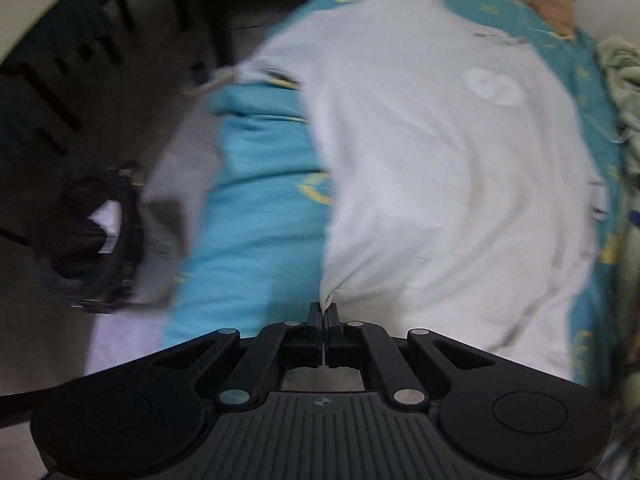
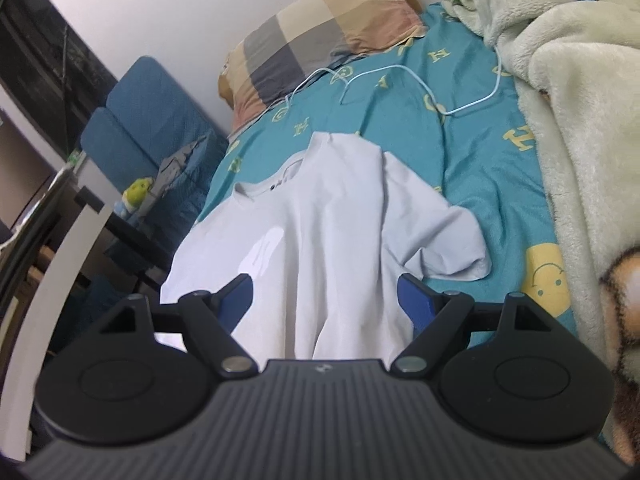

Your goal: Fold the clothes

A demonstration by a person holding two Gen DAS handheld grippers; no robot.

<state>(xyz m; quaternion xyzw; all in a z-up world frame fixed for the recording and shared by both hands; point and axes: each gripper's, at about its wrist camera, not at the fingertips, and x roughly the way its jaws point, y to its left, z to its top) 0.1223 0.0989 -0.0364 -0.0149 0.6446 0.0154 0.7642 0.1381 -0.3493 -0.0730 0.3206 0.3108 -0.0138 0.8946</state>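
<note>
- We see the pale white cotton T-shirt (image 2: 320, 232) spread on the bed, over a teal bedsheet (image 2: 480, 152) printed with yellow letters — a capital "H" reads clearly in several places, beside yellow smiley faces.
- Our left tool (image 1: 323, 312) has its fingers pressed together on a pinch of the T-shirt's edge (image 1: 332, 300); the left wrist view is blurred.
- Our right tool (image 2: 326, 294) stands wide apart, its blue-padded fingers (image 2: 416, 300) either side of a raised ridge of the shirt, gripping nothing.
- A glossy white print sits on the shirt's front (image 2: 262, 254) — we cannot read it as any brand.
- One short sleeve (image 2: 452, 240) lies crumpled toward the fluffy pale green blanket (image 2: 580, 120).
- A checked pillow in beige, grey and pink (image 2: 320, 36) rests at the head of the bed, with a thin white cable (image 2: 400, 72) looping across the sheet just below it.
</note>
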